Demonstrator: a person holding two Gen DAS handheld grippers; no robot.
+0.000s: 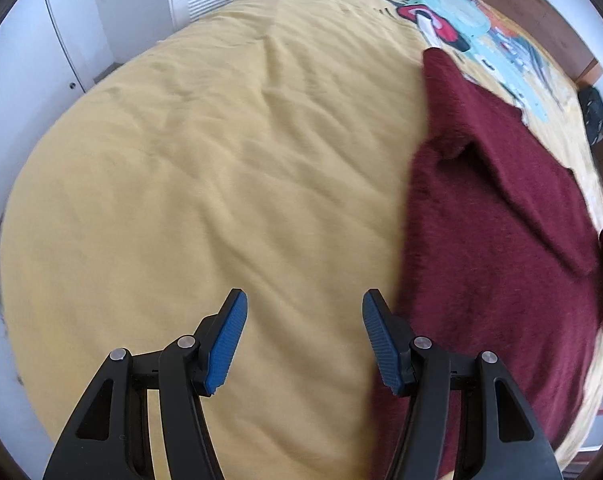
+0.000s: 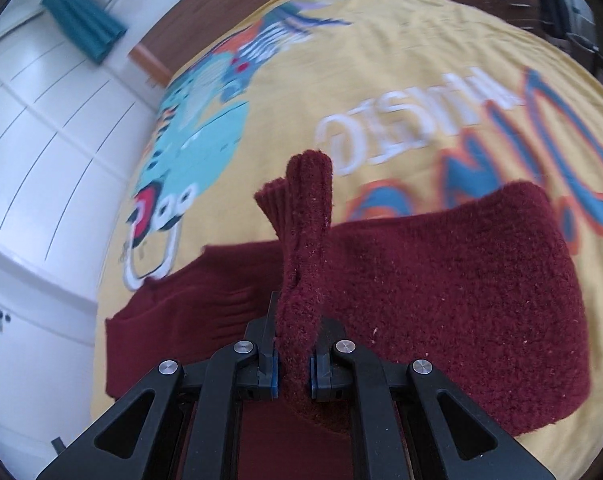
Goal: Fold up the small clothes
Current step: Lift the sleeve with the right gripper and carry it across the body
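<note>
Steeply tilted, left claw (image 1: 303, 308) gapes empty; right claw (image 2: 293, 364) pinches maroon sweater (image 2: 441, 280)

Bedspread (image 2: 381, 80) white lettering, at 1 o'clock: upside down, blurred, not legible.
Bedspread orange-and-blue lettering, at 3 o'clock: blurred, unreadable.

Yellow printed bedspread in a white-cupboard bedroom

A wrinkled yellow bedspread (image 1: 205, 184) fills most of both views, its cartoon print (image 2: 193, 128) in turquoise, red and white sitting at centre left of the right wrist view, with blurred white and blue-orange lettering (image 2: 481, 132) to its right. A brown wooden bed frame (image 2: 205, 12) runs along the top edge. White panelled cupboard doors (image 2: 41, 140) take the left side, and a teal curtain (image 2: 81, 26) hangs at upper left. Dark, blurred furniture (image 2: 561, 12) stands at upper right.
</note>
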